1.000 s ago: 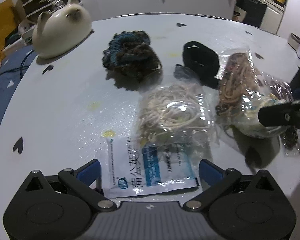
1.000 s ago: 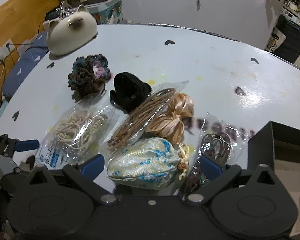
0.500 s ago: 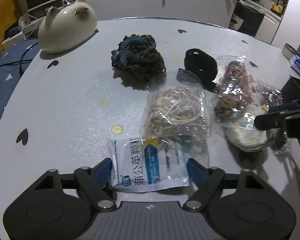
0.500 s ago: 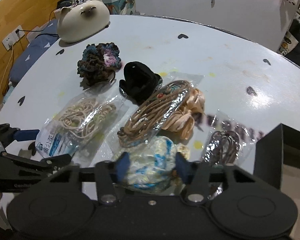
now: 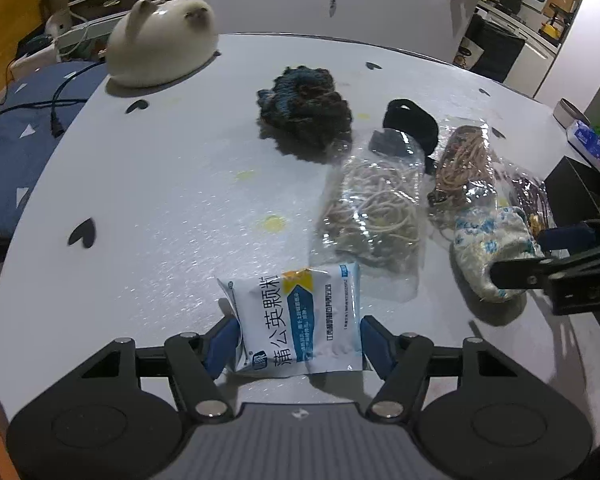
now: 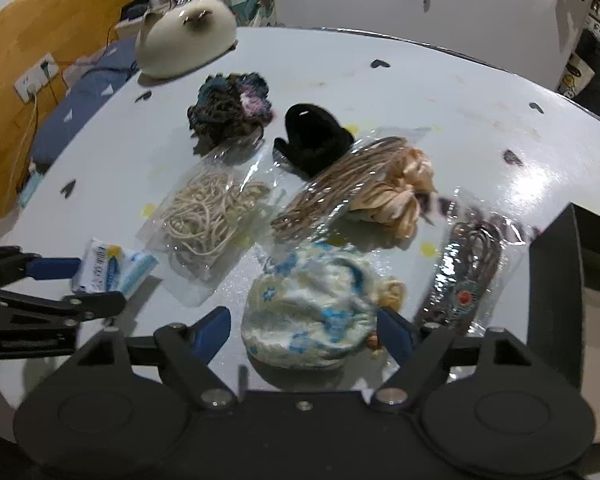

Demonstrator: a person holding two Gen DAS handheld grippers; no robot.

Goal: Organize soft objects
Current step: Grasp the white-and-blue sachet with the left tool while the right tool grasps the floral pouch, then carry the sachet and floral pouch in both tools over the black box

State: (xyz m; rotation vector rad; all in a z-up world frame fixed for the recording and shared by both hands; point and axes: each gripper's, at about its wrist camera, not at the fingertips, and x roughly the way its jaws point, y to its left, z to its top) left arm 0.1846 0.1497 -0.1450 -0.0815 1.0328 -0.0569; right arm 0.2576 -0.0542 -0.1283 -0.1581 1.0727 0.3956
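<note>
My left hand-held gripper (image 5: 298, 340) pinched a glossy white-and-blue sachet (image 5: 298, 320) at lower centre. My right hand-held gripper (image 6: 304, 330) squeezed a soft blue-flowered cloth pouch (image 6: 308, 320) at lower centre. Three crinkly clear bags of cord lay on the white bench (image 5: 160, 200).

Bare table (image 5: 148, 208) left of the clutter; black box (image 6: 556, 288) hemming the right.
</note>
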